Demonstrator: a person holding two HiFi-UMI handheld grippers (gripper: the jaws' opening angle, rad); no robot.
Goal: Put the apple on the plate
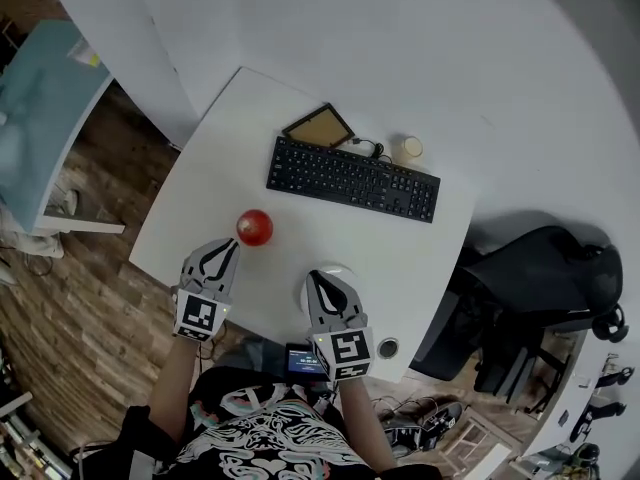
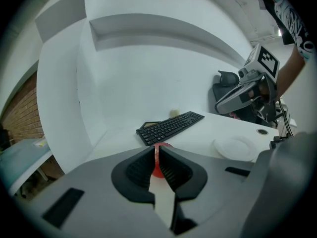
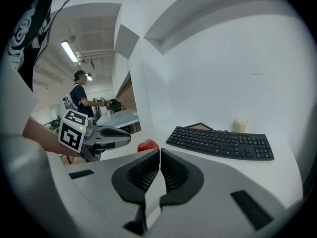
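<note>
The step in hand is the reach for the apple (image 1: 254, 227), which sits untouched on the near left part of the table (image 1: 410, 253), in front of the keyboard (image 1: 352, 179). The left gripper (image 1: 230, 246) points at it, its tips just short of the fruit, and its jaws are pressed together with nothing between them. The apple shows only beyond the tips. The right gripper (image 1: 314, 277) is likewise closed and empty, and it hangs over the plate (image 2: 236, 148), which lies bare to the right of the apple (and near enough for a short carry).

Next, I judge, the left jaws must spread wider than the apple, go round it, and close. The right gripper would do well to clear the plate before the apple is brought over.
</note>
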